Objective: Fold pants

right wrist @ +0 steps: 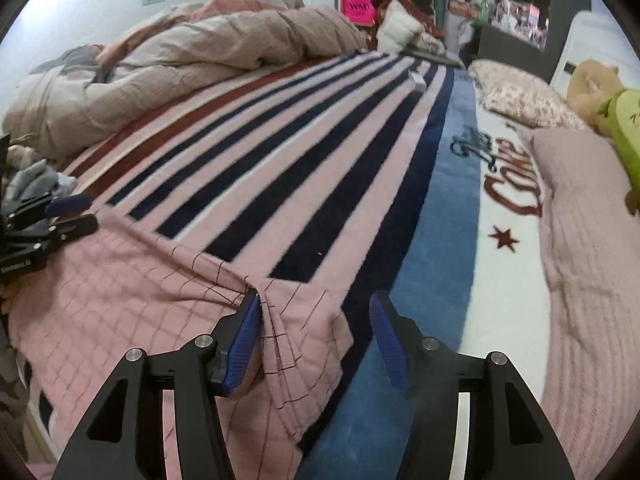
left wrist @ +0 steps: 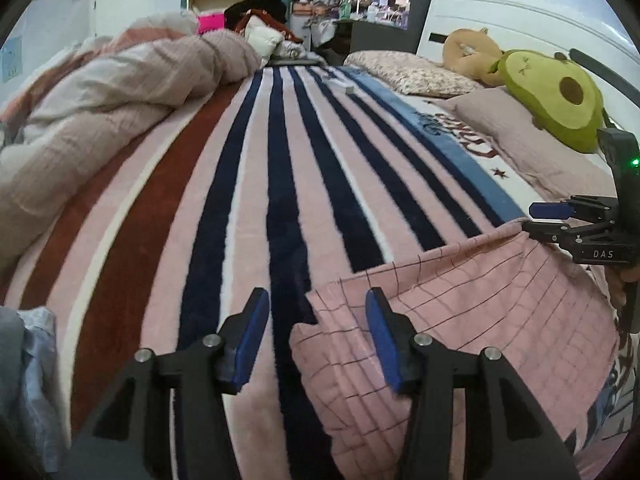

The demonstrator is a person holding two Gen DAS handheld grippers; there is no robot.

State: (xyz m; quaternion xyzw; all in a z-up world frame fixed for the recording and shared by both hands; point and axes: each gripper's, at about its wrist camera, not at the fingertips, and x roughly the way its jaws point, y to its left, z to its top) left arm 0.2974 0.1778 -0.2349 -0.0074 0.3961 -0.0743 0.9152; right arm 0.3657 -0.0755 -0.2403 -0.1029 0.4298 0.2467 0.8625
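Now the pink checked pants (left wrist: 460, 320) lie spread on the striped blanket (left wrist: 280, 160) of the bed, filling the lower right of the left wrist view and the lower left of the right wrist view. Both tools stand partly open: the left tool (left wrist: 316, 336) has a fabric corner between its pads, unpinched; the right tool (right wrist: 316, 340) likewise straddles a loose corner.

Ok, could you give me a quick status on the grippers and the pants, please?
Left gripper open, right gripper open, a pants corner loose between each pair. Pink checked pants flat on striped blanket. Nothing blocking.
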